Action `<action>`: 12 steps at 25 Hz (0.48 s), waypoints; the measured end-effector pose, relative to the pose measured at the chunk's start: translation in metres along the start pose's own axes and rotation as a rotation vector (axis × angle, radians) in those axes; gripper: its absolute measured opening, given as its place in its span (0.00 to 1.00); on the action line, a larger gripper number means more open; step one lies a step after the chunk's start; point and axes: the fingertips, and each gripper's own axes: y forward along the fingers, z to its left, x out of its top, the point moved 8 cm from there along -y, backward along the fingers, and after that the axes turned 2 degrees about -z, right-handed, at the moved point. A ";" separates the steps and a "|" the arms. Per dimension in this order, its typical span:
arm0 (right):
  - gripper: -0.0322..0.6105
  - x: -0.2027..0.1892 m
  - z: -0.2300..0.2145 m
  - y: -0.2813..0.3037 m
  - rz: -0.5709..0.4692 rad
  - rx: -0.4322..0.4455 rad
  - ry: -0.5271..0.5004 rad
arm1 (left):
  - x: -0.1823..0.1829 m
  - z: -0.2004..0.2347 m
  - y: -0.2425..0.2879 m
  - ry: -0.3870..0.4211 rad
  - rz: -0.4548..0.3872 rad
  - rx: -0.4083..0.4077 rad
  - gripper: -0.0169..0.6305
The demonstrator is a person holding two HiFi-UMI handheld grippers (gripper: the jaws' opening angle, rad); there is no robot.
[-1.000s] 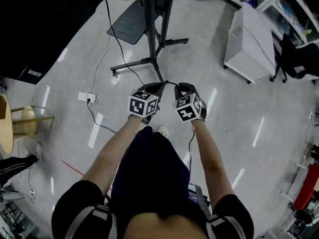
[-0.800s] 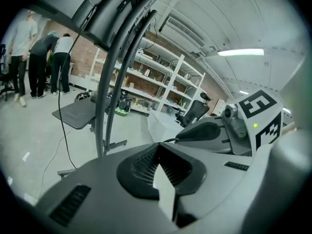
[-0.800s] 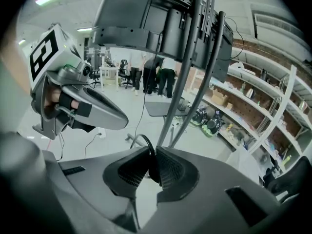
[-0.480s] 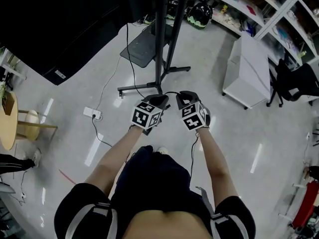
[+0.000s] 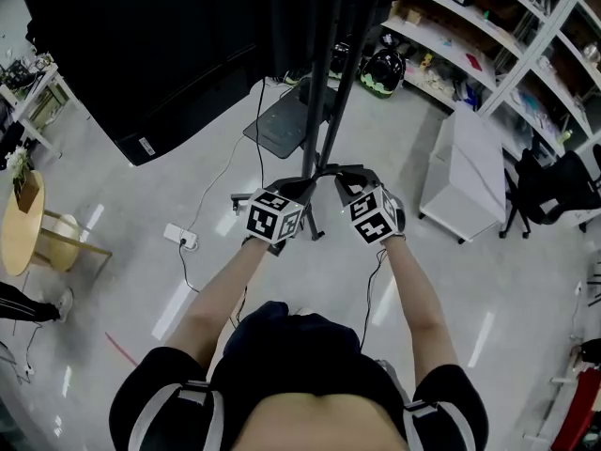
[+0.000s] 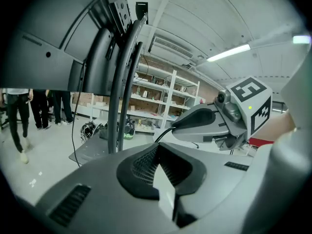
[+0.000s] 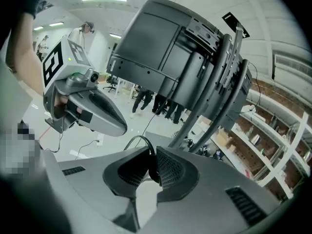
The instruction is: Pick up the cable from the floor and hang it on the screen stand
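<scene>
A thin black cable [image 5: 324, 169] spans the short gap between my two grippers and trails down along the right forearm [image 5: 376, 271]. My left gripper [image 5: 305, 184] is shut on one part of it; in the left gripper view the cable [image 6: 165, 132] leaves the closed tips [image 6: 158, 147]. My right gripper [image 5: 346, 178] is shut on the cable too, and a loop [image 7: 141, 143] shows between its pads [image 7: 168, 167]. Both grippers are held just in front of the screen stand's black poles [image 5: 327, 111], below the large black screen [image 5: 141, 45].
The stand's base plate [image 5: 282, 125] lies on the floor behind the poles. A power strip [image 5: 180, 238] with its lead lies to the left, and a round wooden table [image 5: 23, 228] at the far left. A white cabinet [image 5: 465, 172], shelves [image 5: 488, 36] and a black chair [image 5: 554, 191] stand to the right.
I have come closer to the stand, and both grippers have risen with the cable toward its poles. The screen now fills more of the head view.
</scene>
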 end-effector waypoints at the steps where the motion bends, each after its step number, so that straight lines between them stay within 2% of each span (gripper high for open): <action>1: 0.14 0.007 -0.003 -0.001 -0.011 -0.003 -0.012 | 0.007 0.001 -0.002 0.005 -0.013 0.003 0.04; 12: 0.14 0.082 -0.038 -0.016 -0.121 -0.034 -0.140 | 0.071 0.016 -0.032 0.072 -0.090 0.065 0.04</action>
